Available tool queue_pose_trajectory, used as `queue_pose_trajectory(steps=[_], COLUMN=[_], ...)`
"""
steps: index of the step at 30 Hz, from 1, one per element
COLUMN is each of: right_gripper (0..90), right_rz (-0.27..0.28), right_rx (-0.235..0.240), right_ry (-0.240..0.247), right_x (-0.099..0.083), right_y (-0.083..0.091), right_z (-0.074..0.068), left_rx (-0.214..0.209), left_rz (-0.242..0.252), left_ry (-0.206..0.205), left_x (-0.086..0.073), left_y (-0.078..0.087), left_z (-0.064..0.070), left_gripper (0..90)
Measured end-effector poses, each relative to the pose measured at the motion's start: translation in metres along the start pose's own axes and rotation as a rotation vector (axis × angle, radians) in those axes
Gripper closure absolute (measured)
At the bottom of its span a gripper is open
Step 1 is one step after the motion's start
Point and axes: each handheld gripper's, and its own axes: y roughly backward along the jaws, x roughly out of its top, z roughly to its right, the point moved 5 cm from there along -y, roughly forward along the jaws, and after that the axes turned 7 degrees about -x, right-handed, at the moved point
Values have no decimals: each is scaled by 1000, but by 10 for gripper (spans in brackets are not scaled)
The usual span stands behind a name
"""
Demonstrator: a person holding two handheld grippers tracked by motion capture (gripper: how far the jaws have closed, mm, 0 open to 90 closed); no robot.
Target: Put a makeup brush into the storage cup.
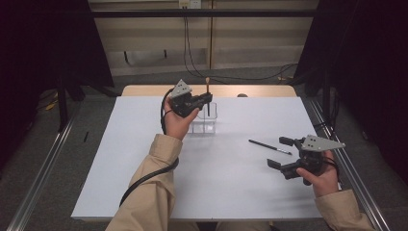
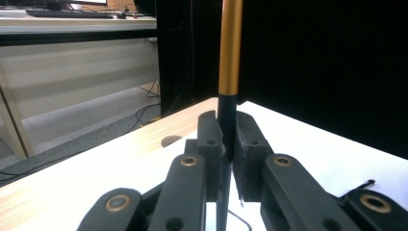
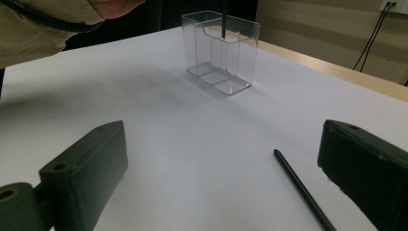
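Pinching an upright brush [image 1: 208,94] over the clear box [image 1: 204,120], the left gripper [image 1: 206,99] hovers far; the right gripper [image 1: 279,153], jaws spread, sits near a pen [image 1: 269,147].

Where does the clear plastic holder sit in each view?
High view: the clear plastic holder sits upper centre on the white table, beside the left gripper.
Left gripper view: I cannot make it out behind the jaws.
Right gripper view: top centre.
Shared landmark: the upright brush, gold-and-black shaft, dark tip in the holder.
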Motion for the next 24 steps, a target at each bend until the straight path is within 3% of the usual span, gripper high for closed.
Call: queue_pose_trajectory(steps=[24], right_gripper=[28], right_rz=[-1], right_rx=[7], right_ry=[8], right_x=[1], right_y=[0], right_z=[-2], left_rx=[14], left_rz=[-24], left_ry=[21], left_x=[-16], left_y=[-4], left_z=[-3], left_gripper=[829])
